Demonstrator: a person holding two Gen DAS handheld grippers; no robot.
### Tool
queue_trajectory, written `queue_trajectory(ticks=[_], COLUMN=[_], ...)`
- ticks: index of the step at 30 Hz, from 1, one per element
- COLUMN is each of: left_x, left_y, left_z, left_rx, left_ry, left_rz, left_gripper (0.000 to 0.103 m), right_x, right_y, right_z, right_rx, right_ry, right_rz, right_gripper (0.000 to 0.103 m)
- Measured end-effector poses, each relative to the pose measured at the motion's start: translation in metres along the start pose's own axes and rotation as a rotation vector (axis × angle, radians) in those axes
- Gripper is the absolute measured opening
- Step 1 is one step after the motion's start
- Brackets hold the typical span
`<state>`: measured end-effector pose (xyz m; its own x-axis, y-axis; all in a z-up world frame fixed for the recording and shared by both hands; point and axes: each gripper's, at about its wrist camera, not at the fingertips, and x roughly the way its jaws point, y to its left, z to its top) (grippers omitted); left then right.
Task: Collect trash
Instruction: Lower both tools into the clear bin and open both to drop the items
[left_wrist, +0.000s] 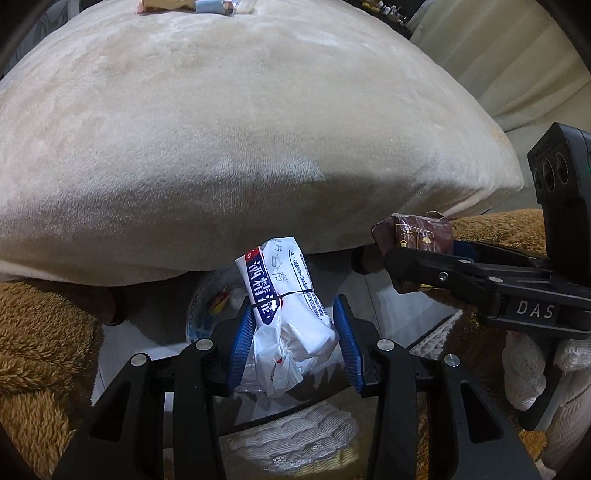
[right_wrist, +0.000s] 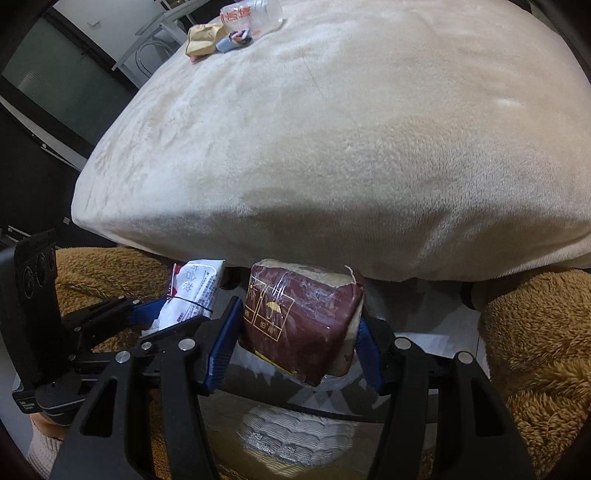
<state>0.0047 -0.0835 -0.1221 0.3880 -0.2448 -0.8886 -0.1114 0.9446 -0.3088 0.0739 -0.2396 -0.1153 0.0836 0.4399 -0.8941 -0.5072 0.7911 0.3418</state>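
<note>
"DAS" on right tongs (left_wrist: 388, 258); Chinese print on white packet (left_wrist: 288, 295); umbrella sign on maroon pack (right_wrist: 299, 325)

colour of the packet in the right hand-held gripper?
Dark maroon packet with gold printed symbols; clearest in the right wrist view.

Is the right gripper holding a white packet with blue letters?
No, the right gripper is shut on a dark red packet; the white packet is in the left gripper.

**Two grippers, two pieces of trash**

The right gripper (right_wrist: 295, 347) clamps a maroon film-wrapped packet (right_wrist: 303, 325) between its blue pads (right_wrist: 221, 350). Left of it, the left gripper (right_wrist: 162, 317) grips a white printed wrapper (right_wrist: 192, 291). Beyond lies a cream plush cover (right_wrist: 332, 147) — at its far edge, a clear plastic bottle (right_wrist: 255, 14) and crumpled wrappers (right_wrist: 201, 42).
</note>
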Motion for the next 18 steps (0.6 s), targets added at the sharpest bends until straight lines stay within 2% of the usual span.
queue_trajectory(ticks=[8, 18], left_x=[0.018, 0.032], left_y=[0.008, 0.009], left_z=[-0.008, -0.007], left_rx=[-0.019, -0.031], left_ry=[0.094, 0.158], left_rz=[0.040, 0.053], left_gripper=[0.042, 0.042], right_x=[0.022, 0.034], right_y=[0.008, 0.011], right_z=[-0.005, -0.006], right_rx=[-0.020, -0.022], right_ry=[0.083, 0.117], right_rz=[-0.036, -0.043], right_gripper=[0.058, 0.058])
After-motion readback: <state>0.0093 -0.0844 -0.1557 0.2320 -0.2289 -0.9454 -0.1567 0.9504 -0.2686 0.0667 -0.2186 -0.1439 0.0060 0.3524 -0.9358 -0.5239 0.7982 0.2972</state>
